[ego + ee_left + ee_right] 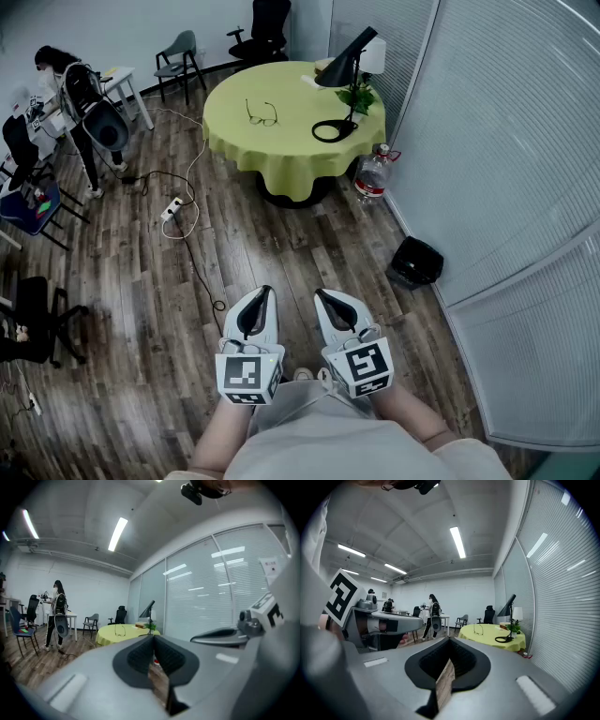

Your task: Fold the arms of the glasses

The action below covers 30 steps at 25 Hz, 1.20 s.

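Observation:
The glasses lie with arms open on a round table under a yellow-green cloth, far across the room from me. Both grippers are held close to my body above the wood floor, well short of the table. My left gripper is shut with nothing in it, and my right gripper beside it is shut and empty too. In the left gripper view the glasses are tiny beyond the closed jaw tips. The right gripper view shows the glasses on the table past its closed tips.
A black desk lamp and a small plant stand on the table's right side. A water bottle and a black bag sit by the glass partition. A power strip with cables lies on the floor. Chairs and a person are at left.

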Available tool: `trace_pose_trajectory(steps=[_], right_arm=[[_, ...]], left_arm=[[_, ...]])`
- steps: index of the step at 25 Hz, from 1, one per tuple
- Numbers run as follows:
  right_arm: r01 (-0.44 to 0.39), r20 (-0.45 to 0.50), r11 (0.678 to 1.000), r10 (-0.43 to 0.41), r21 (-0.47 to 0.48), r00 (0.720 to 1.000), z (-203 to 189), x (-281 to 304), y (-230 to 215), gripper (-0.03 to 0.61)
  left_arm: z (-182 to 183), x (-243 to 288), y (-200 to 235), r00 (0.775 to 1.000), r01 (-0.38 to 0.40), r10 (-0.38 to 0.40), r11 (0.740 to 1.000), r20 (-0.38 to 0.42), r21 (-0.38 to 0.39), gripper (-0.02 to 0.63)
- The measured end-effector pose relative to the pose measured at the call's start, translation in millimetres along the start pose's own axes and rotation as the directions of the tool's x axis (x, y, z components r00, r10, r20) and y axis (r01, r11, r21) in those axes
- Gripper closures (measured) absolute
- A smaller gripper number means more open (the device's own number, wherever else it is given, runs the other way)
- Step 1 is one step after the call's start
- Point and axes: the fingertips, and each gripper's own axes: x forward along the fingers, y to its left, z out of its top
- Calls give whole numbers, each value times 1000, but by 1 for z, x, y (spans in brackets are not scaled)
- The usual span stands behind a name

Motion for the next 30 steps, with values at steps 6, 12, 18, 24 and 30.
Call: trace_pose_trajectory(steps=[6, 12, 18, 24, 30], right_arm=[[-6, -10, 1000, 6, 1, 1000, -6, 15, -1, 578], [13, -22, 999, -12, 50, 1000, -11, 26, -6, 579], [-4, -47, 998, 7, 67, 999, -21, 40, -5, 578], [-52, -77, 998, 55, 44, 995, -28, 77, -2, 578], [-31, -123, 998, 38, 58, 992, -29, 143, -5, 578]], left_arm=[[-6, 12, 9, 1000, 8, -8, 1000, -7, -25, 607], [-11, 17, 20, 1000, -1, 0, 999, -24, -48, 607], [-22, 21, 31, 999, -16, 14, 999, -39, -52, 607], [-34, 48, 53, 998, -7, 3, 997, -56, -76, 607], [-37, 94, 107, 997, 17, -23, 996, -74, -83, 607]])
